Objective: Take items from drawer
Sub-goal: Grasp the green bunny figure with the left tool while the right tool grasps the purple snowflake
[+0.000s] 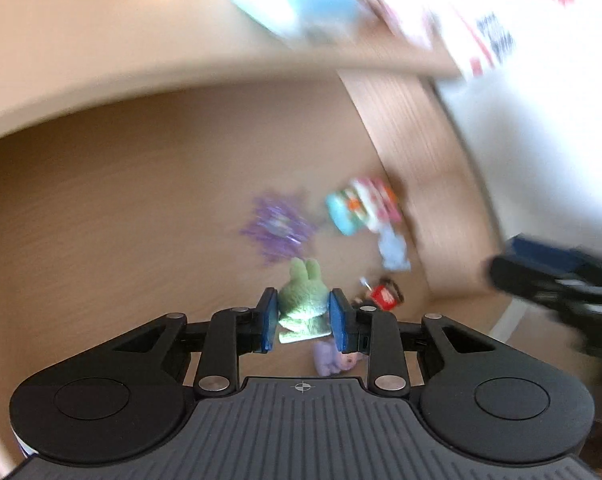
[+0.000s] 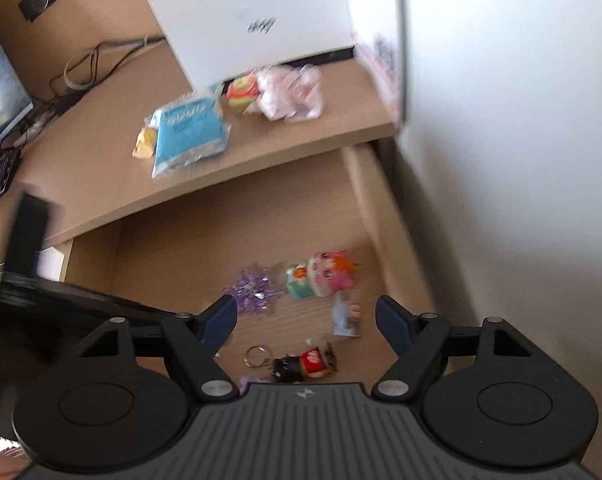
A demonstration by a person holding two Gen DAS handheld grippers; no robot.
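Observation:
My left gripper (image 1: pixel 304 318) is shut on a small green plush rabbit (image 1: pixel 304 300), held above the open wooden drawer (image 1: pixel 141 208). Below it lie a purple crystal ornament (image 1: pixel 279 230), a teal and pink figure toy (image 1: pixel 361 210), a light blue figure (image 1: pixel 393 250), a red keychain doll (image 1: pixel 385 295) and a lilac toy (image 1: pixel 333 358). My right gripper (image 2: pixel 305 322) hangs open over the same drawer (image 2: pixel 173 264), with nothing between its fingers. Under it I see the purple ornament (image 2: pixel 253 290), the teal and pink figure (image 2: pixel 321 274), the light blue figure (image 2: pixel 345 316) and the keychain doll (image 2: pixel 301 364).
On the desk top (image 2: pixel 285 140) above the drawer lie a blue packet (image 2: pixel 189 134), a small yellow item (image 2: pixel 144 145), a yellow and red toy (image 2: pixel 241 94) and a pink plush (image 2: pixel 291 92). A white box (image 2: pixel 253 12) stands behind them. A white wall (image 2: pixel 513 160) lines the right side. Cables and a monitor sit at the far left.

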